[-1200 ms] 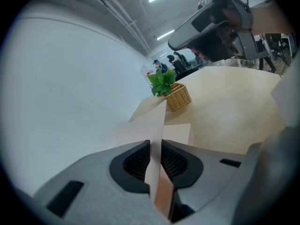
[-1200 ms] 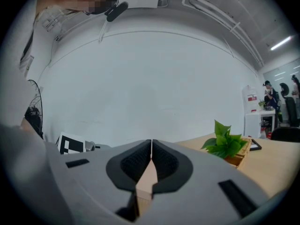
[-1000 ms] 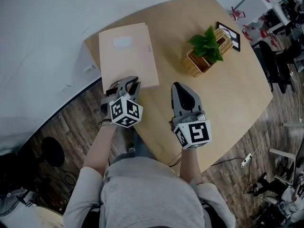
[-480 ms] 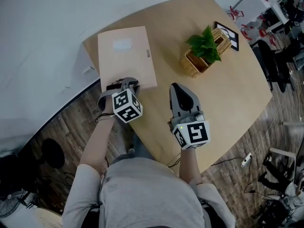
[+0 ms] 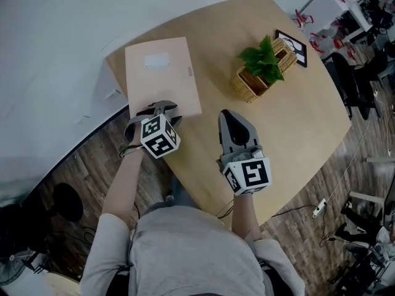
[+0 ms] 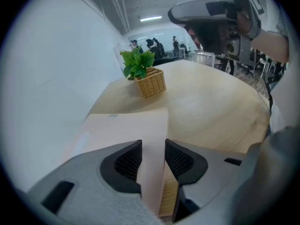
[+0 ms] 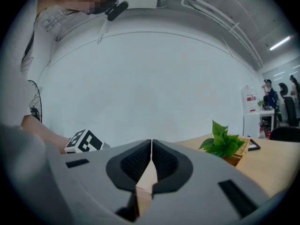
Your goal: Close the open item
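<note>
A beige folder lies flat and closed on the left part of the round wooden table. My left gripper sits at the folder's near edge. Its jaws are opening, and in the left gripper view the folder's near edge shows in the gap of the left gripper, with the pads off it. My right gripper rests over the table near its front edge, to the right of the folder. In its own view the right gripper is shut with nothing held.
A green plant in a wicker basket stands right of the folder, also seen as the basket and the plant. A black-framed card lies behind it. The table's left edge meets a white wall. Office chairs and cables are on the floor at right.
The left gripper's jaws have parted from the folder's near edge and the gripper has shifted slightly left. The right gripper stays in place.
</note>
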Tool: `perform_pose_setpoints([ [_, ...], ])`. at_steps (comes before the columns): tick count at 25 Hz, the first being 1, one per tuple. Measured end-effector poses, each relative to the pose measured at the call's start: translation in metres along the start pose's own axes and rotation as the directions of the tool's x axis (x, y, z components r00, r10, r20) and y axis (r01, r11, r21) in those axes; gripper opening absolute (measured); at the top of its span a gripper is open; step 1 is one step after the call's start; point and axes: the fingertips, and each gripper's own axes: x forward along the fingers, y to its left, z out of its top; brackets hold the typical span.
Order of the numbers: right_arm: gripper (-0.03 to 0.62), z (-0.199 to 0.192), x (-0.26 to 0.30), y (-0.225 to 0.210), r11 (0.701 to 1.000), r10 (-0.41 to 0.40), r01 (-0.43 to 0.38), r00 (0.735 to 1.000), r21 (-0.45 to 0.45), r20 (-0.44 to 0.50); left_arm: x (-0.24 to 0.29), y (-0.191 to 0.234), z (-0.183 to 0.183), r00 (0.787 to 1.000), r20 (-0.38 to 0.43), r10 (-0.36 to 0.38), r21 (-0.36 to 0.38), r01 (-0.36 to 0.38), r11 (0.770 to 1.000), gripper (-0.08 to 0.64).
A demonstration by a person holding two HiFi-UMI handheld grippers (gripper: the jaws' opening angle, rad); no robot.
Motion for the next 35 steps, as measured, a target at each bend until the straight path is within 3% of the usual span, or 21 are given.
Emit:
perform_pose_setpoints([
  [2,0.012,-0.001,-0.001,0.0,1.0,-0.003,0.003,1.0,-0.002,-0.004,0.002,-0.006,0.001,0.995,0.058,-0.075,-0.116,0.082,0.99,0.167],
  [4,0.013,-0.002,-0.002,-0.001,1.0,-0.005,0.005,1.0,-0.003,-0.008,0.001,-0.006,0.003,0.983,0.148,-0.106,-0.258,0.141,0.956,0.204],
  [6,0.013,-0.003,-0.002,-0.001,1.0,-0.007,0.007,1.0,-0.004,-0.01,-0.002,0.004,0.004,0.976,0.204,-0.072,-0.36,0.144,0.922,0.204],
  [8,0.013,-0.003,-0.002,-0.002,1.0,-0.01,0.01,1.0,-0.005,-0.012,-0.001,0.016,0.001,0.979,0.203,-0.021,-0.418,0.106,0.902,0.196],
  [11,0.014,-0.003,-0.001,-0.002,1.0,-0.012,0.012,1.0,-0.005,-0.013,0.003,0.028,-0.007,0.99,0.126,0.061,-0.425,-0.002,0.905,0.036],
  [14,0.014,-0.003,-0.001,-0.002,1.0,-0.014,0.014,1.0,-0.009,-0.015,0.005,0.027,-0.007,0.993,0.065,0.102,-0.375,-0.07,0.924,0.027],
  [17,0.014,-0.002,-0.001,-0.001,1.0,-0.017,0.016,1.0,-0.008,-0.013,0.008,0.023,-0.005,0.994,0.021,0.104,-0.297,-0.093,0.95,0.012],
  [21,0.014,0.0,-0.001,0.008,1.0,-0.007,0.007,1.0,-0.013,-0.014,0.0,0.025,-0.002,0.987,0.076,0.143,-0.289,-0.115,0.95,0.009],
  [24,0.013,0.002,-0.003,0.015,1.0,0.001,-0.001,1.0,-0.014,-0.013,-0.026,0.032,0.006,0.957,0.188,0.222,-0.366,-0.142,0.92,0.009],
  [28,0.014,0.007,-0.006,0.022,1.0,-0.011,0.011,1.0,-0.022,-0.006,-0.071,0.041,0.014,0.892,0.332,0.306,-0.5,-0.108,0.859,0.009],
  [35,0.014,0.02,-0.015,0.033,0.998,-0.046,0.047,0.999,-0.052,0.01,-0.141,0.043,0.012,0.801,0.433,0.415,-0.58,-0.105,0.808,0.009],
])
